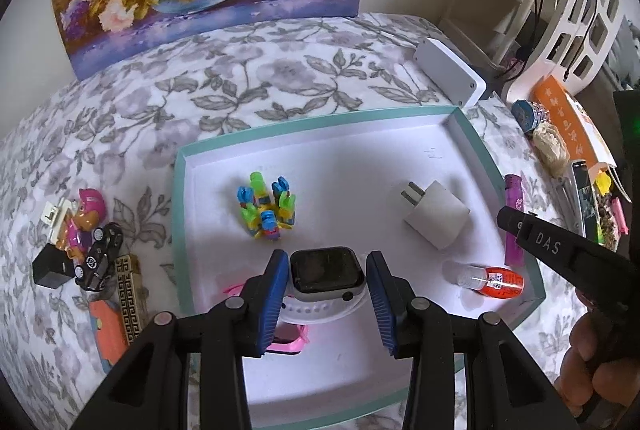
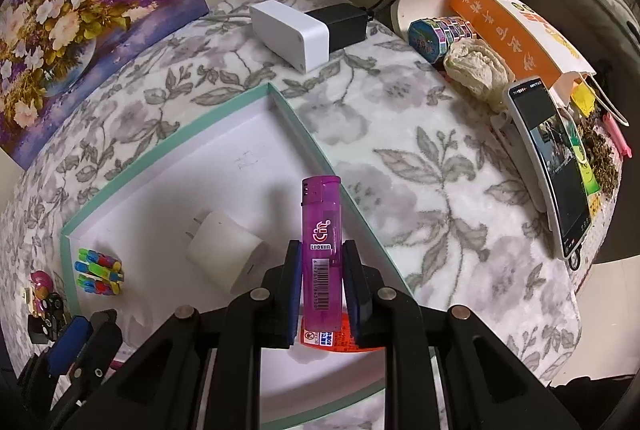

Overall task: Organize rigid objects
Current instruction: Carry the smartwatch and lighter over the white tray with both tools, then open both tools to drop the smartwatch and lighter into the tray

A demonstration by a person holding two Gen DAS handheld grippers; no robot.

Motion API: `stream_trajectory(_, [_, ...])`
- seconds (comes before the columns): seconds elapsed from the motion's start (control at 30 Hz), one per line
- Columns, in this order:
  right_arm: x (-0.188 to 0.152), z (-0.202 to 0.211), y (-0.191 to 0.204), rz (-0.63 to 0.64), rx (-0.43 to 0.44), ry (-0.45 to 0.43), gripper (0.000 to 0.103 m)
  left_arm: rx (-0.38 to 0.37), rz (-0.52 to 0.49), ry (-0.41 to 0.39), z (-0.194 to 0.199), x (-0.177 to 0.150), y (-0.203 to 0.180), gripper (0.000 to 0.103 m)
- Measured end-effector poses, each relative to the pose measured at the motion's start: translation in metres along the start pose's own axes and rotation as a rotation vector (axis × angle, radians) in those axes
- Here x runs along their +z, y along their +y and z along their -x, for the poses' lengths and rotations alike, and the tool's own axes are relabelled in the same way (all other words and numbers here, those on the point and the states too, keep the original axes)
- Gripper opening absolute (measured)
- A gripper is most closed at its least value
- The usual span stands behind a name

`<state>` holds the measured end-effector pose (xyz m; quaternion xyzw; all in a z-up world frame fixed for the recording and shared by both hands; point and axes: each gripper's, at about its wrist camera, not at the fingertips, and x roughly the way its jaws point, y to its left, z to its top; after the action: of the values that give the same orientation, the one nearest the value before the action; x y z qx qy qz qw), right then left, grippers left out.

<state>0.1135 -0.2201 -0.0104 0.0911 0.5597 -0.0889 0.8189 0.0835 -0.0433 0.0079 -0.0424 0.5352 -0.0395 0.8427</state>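
A shallow white tray with a teal rim [image 1: 182, 197] lies on the floral cloth. It holds a colourful block toy [image 1: 268, 207], a white charger plug [image 1: 436, 213], an orange-capped glue bottle [image 1: 496, 280] and a grey smartwatch [image 1: 326, 270] with a white strap. My left gripper [image 1: 327, 272] is open, its blue pads [image 1: 276, 290] flanking the watch face with slim gaps. My right gripper [image 2: 322, 270] is shut on a purple lighter [image 2: 321, 226], held upright over the tray's right rim [image 2: 320, 145]. The same lighter [image 1: 514, 218] shows in the left wrist view too.
Left of the tray lie a pink figure [image 1: 86, 218], a black toy car [image 1: 100, 258], a black cube [image 1: 50, 266] and a patterned bar [image 1: 130, 294]. A white box [image 1: 450, 71] sits behind. A phone [image 2: 552, 165], an orange box [image 2: 512, 29] and tape rolls [image 2: 440, 29] line the right.
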Motion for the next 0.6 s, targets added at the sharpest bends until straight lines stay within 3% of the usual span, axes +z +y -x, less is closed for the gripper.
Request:
stream_trajectory(0.37, [-0.002, -0.003, 0.002, 0.013, -0.007, 0.027, 0.021, 0.006, -0.012, -0.004, 0.001, 0.000, -0.002, 0.045])
stream_trajectory(0.47, [-0.002, -0.002, 0.004, 0.021, -0.014, 0.024, 0.021, 0.008, -0.002, -0.002, 0.003, 0.001, 0.002, 0.057])
stream_trajectory(0.6, [-0.002, 0.000, 0.007, 0.032, -0.023, 0.025, 0.022, 0.016, 0.025, -0.008, 0.007, 0.002, 0.011, 0.059])
